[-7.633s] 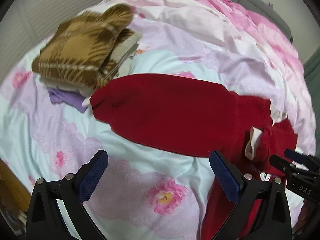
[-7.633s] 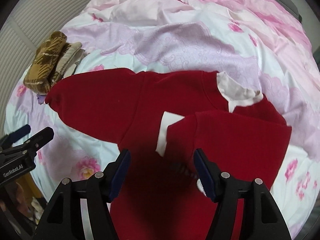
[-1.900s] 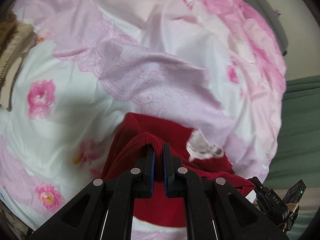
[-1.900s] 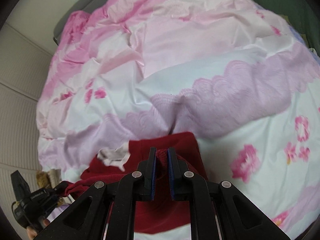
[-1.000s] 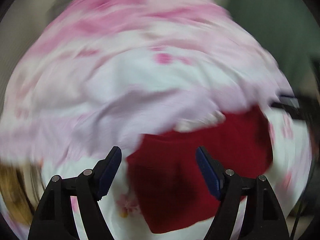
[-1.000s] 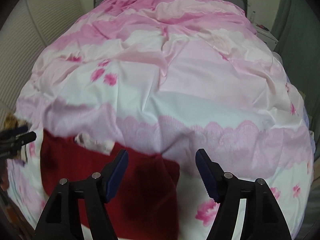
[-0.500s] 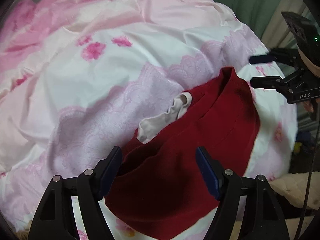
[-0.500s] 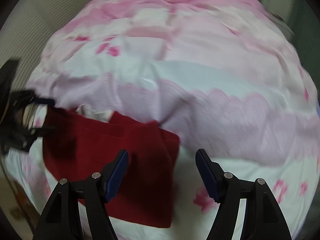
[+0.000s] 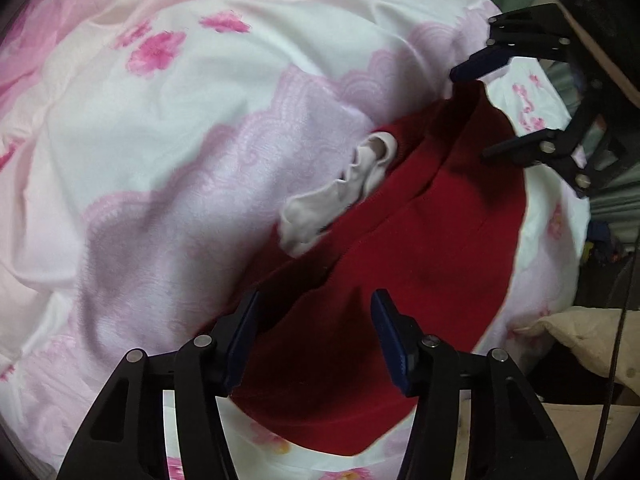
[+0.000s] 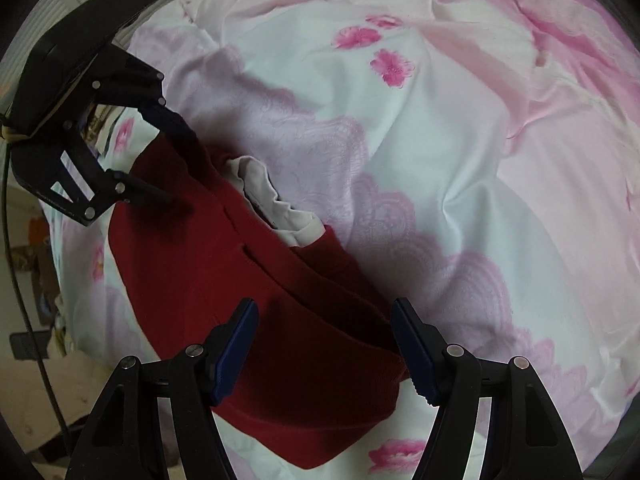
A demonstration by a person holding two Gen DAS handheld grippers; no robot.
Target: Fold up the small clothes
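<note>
Jaws open on left gripper (image 9: 314,338) and right gripper (image 10: 324,344), both empty; folded dark-red fleece garment (image 9: 420,264) lies lower centre. Next fold: regrip its ends.

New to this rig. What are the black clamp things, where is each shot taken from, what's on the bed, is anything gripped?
Each black clamp is a hand-held two-finger gripper; a person carries one in each hand, with a fisheye camera looking out along its fingers. One picture is from the left gripper, with the right gripper seen at the upper right. The other is from the right gripper, with the left one at the upper left. Both stand open and hold nothing. On the pink floral bedspread lies a red garment, folded into a compact shape, its white collar poking out at one edge. Each gripper hovers by an opposite end of it.
</note>
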